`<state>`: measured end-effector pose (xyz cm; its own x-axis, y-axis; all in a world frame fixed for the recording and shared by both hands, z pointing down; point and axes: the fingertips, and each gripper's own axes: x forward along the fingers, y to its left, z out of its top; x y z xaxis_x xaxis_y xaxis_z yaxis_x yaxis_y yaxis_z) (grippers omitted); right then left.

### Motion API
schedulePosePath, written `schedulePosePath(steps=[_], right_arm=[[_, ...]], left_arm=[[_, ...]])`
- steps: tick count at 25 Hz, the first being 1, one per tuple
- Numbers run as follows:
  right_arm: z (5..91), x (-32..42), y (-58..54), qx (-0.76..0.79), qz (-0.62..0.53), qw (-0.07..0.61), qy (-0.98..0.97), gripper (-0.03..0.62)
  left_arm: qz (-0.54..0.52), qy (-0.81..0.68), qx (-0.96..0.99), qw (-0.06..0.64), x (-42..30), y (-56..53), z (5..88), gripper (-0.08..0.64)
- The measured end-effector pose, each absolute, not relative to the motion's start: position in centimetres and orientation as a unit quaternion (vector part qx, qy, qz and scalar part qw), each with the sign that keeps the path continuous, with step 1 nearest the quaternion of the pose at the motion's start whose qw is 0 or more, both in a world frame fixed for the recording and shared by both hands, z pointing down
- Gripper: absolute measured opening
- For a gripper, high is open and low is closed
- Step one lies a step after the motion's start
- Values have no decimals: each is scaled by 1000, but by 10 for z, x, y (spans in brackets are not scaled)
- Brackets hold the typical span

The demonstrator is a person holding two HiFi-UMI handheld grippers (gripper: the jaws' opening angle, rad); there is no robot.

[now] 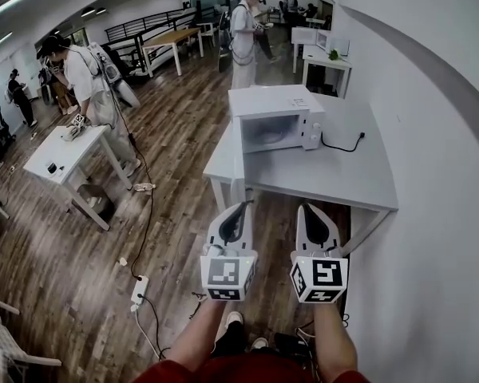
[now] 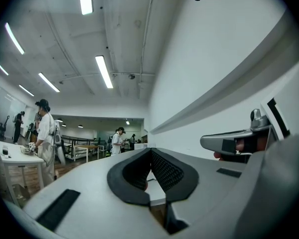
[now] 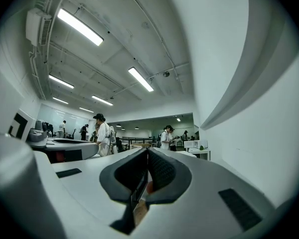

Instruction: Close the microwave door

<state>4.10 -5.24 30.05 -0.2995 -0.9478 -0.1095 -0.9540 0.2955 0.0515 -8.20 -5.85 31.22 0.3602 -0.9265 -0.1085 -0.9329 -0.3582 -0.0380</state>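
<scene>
A white microwave (image 1: 281, 118) stands on a pale table (image 1: 343, 178) against the right wall. Its door (image 1: 238, 156) is swung out to the left, edge-on to me, and the cavity shows. My left gripper (image 1: 241, 207) is shut and empty, held level just short of the table's near edge, below the open door. Beside it my right gripper (image 1: 307, 208) points the same way, also shut with nothing in it. In the left gripper view the left gripper (image 2: 150, 151) has its jaws meeting at the tip. The right gripper (image 3: 147, 151) looks the same in its own view.
A black cable (image 1: 342, 147) runs from the microwave across the table. A power strip (image 1: 138, 290) and its cord lie on the wood floor at the left. One person stands at a small white table (image 1: 60, 156), another person (image 1: 241, 38) beyond the microwave. The white wall (image 1: 439, 134) closes the right side.
</scene>
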Motion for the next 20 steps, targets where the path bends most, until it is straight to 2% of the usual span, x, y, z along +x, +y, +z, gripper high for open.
schedulePosePath(steps=[12,20], right_arm=[[317,12,-142,-595,54,11,802,26],[348,-26,-192,-581,29,-8,813,26]], left_arm=[[44,561,-825,44,-110,-150,326,28],[14,538,-841,50,-131,-192,360,29]])
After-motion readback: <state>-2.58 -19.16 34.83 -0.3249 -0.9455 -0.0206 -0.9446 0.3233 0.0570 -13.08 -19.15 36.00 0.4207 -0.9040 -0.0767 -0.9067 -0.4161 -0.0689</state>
